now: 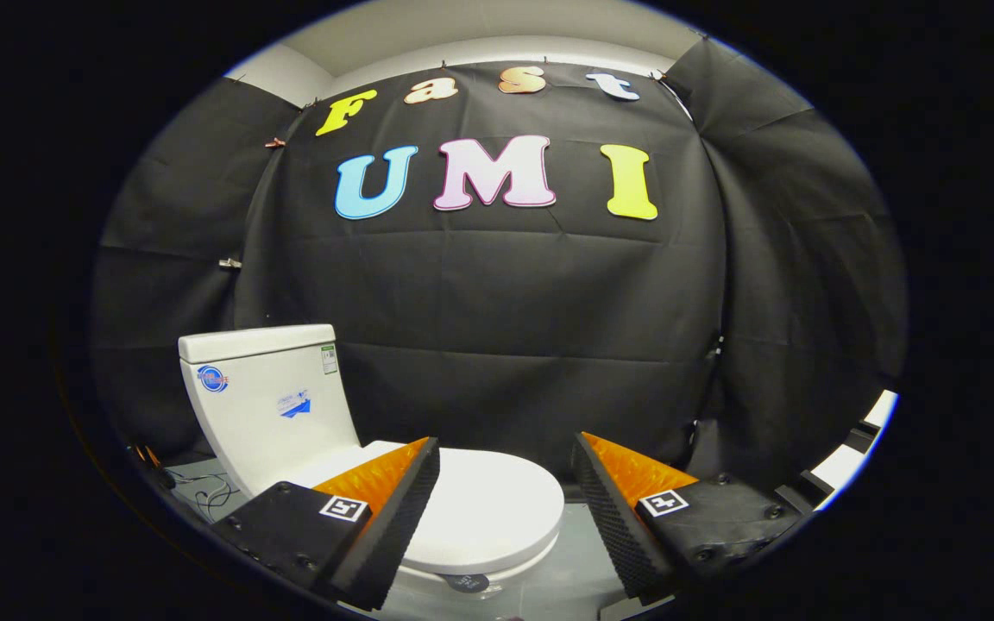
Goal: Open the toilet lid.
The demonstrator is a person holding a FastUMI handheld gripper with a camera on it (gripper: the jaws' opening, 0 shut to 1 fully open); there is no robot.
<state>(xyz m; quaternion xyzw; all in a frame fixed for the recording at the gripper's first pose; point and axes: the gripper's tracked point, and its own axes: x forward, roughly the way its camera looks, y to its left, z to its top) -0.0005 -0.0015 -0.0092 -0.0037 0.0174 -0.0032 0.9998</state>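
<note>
Toilet lid (488,509) lies flat and closed on the bowl, just ahead of the claw (506,483), its long axis running from the tank (268,401) rightward toward its rounded front. Fingers spread apart, holding nothing.

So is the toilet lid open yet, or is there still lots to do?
Not yet. Nothing is done: the toilet lid lies flat and closed, in front of the tank. The hand-held gripper is open above the lid, holding nothing. Gripping the edge and lifting are left.
</note>
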